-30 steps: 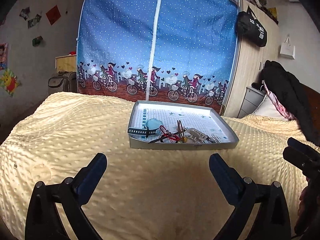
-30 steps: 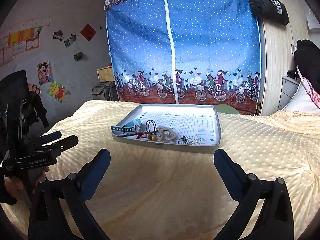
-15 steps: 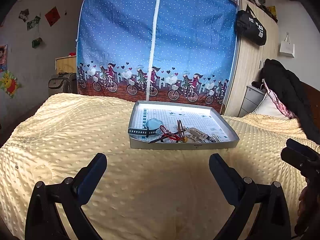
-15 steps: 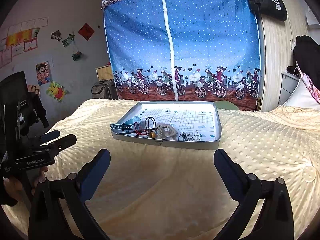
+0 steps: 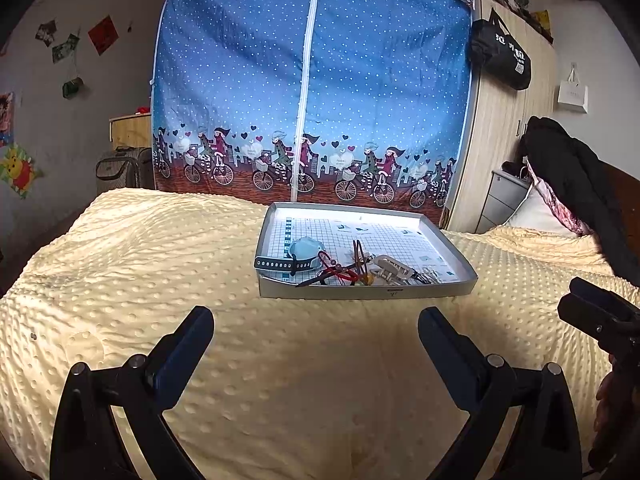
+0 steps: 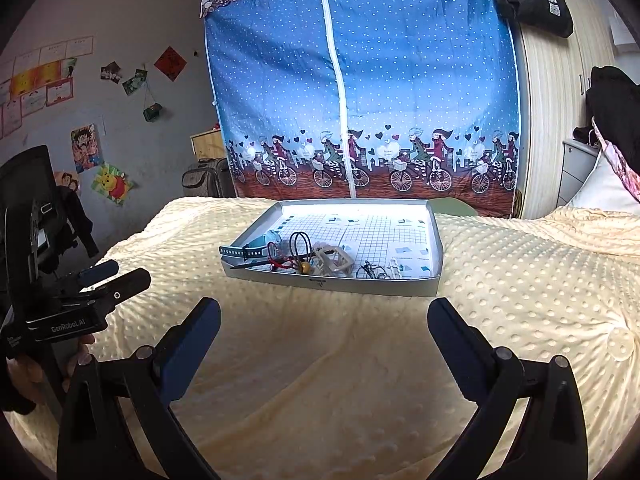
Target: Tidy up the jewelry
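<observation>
Resting on the yellow dotted blanket point(image 5: 120, 264) of a bed, mid-frame in both views: a shallow grey tray point(image 5: 366, 292) with a gridded floor and low upright walls. Heaped against its near wall, toward the near-left corner: a teal watch point(image 5: 298, 256) with its dark strap over the left wall, red and black hair ties point(image 5: 344, 272), a pale openwork piece point(image 6: 334, 260) and a small dark tangle point(image 6: 372, 271) (too small to name). Bare grid across the back half and right side of the tray. Wide open blanket between the tray's near wall and both tools, more to the left and right of it; blue bicycle-print curtain point(image 5: 312, 80) standing behind the bed's far edge.

Left hand-held gripper point(image 5: 316, 338): spread wide, holding nothing, touching nothing, low in the frame above bare blanket. Right hand-held gripper point(image 6: 324, 330): likewise spread wide and empty, well short of the tray. Each tool visible at the side edge of the other's view, apart from the tray.
</observation>
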A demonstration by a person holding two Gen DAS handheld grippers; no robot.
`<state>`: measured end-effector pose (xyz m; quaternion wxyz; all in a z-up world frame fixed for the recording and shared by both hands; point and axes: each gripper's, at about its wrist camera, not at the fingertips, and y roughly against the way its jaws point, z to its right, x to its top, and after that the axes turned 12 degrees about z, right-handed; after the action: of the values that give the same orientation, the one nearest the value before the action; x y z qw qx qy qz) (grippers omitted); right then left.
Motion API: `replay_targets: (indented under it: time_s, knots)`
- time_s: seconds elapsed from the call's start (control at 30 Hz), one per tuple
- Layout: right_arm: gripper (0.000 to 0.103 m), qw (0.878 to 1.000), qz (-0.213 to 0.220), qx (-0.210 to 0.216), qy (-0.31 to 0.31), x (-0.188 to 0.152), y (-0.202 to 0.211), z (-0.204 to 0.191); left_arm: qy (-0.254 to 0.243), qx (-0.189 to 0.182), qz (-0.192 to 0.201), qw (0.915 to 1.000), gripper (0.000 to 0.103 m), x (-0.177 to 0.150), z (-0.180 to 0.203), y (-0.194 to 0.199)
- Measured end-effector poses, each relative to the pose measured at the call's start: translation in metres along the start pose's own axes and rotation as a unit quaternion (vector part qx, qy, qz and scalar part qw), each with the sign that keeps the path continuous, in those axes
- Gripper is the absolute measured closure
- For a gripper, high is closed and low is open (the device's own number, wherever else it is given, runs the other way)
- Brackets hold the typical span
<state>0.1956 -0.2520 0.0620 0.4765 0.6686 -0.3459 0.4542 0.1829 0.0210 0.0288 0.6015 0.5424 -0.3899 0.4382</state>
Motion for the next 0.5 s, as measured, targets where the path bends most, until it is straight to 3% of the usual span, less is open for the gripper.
replay_targets:
  time_s: [0.5]
  knots:
    - [0.002,1.000,-0.004,0.000,-0.007,-0.0019,-0.0011,0.0008,-0.004,-0.003,0.002,1.0000,0.000,0.0000,0.0022,0.0016]
